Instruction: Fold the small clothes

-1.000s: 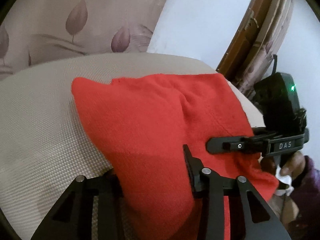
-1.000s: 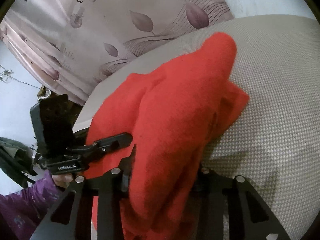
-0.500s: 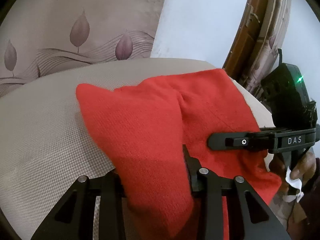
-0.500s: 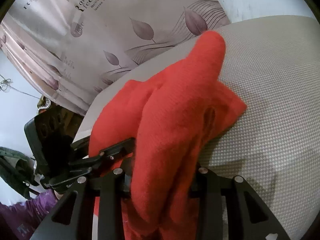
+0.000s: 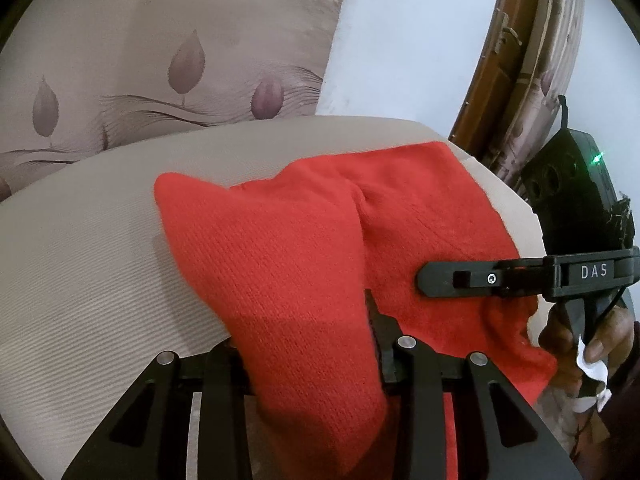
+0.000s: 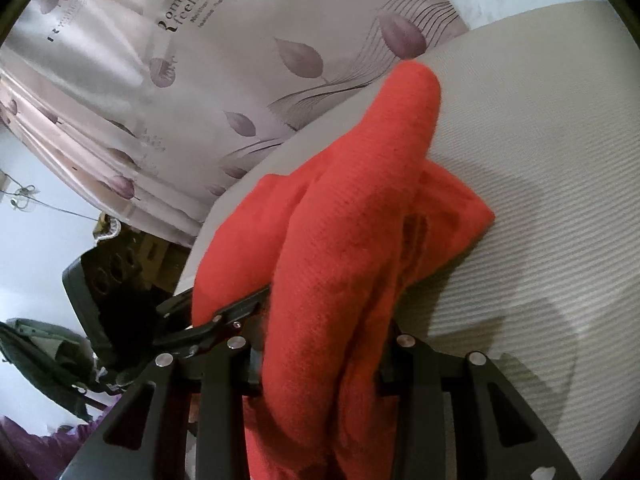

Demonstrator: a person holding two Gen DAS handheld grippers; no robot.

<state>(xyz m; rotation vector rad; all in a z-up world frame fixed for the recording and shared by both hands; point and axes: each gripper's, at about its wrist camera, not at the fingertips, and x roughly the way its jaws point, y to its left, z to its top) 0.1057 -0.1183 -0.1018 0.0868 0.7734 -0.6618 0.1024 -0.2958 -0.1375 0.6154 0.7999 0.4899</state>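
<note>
A beige woven cushion (image 5: 80,264) carries the red knitted garment (image 5: 296,264), which lies partly spread across it with its near edge lifted and bunched. The left gripper (image 5: 308,360) is clamped on one fold of that edge, and the right gripper (image 6: 320,360) pinches another thick fold.

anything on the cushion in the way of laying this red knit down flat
Nothing visible. Both the left gripper and right gripper are shut on the red knit, and the beige cushion beyond it shows only bare fabric.
</note>
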